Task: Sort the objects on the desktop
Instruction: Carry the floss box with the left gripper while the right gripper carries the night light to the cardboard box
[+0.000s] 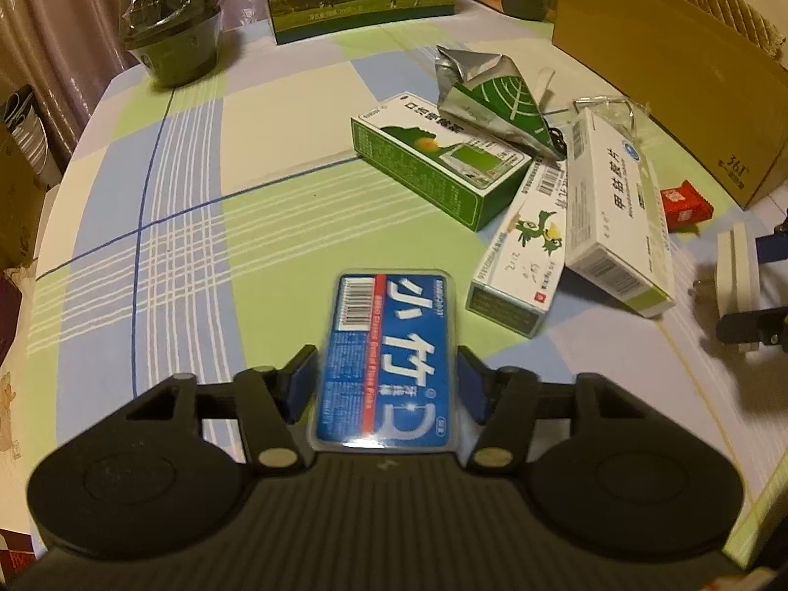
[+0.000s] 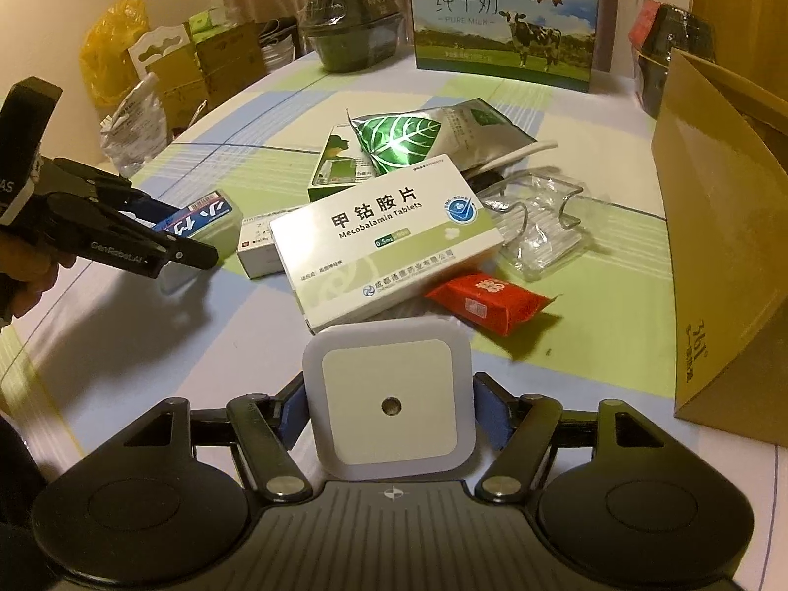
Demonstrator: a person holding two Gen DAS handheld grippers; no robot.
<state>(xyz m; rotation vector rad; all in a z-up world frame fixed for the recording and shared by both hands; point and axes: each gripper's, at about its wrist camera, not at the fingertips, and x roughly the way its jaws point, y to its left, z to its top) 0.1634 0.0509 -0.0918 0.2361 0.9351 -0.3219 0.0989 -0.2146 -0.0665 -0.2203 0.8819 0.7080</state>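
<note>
While the checked tablecloth carries a med-box pile w/ Mecobalamin box mid-table, right gripper pinches the square white night light by its sides, and left gripper clamps the blue floss-pick pack, both lifted over the cloth.

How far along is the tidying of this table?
Early, it seems. No sorted group shows yet. In hand: the left gripper clamps a blue floss-pick box, the right gripper a white night light. Left in a heap on the tablecloth: the Mecobalamin box, a green box, a bird-print box, a foil pouch, a red packet and clear packaging.
</note>
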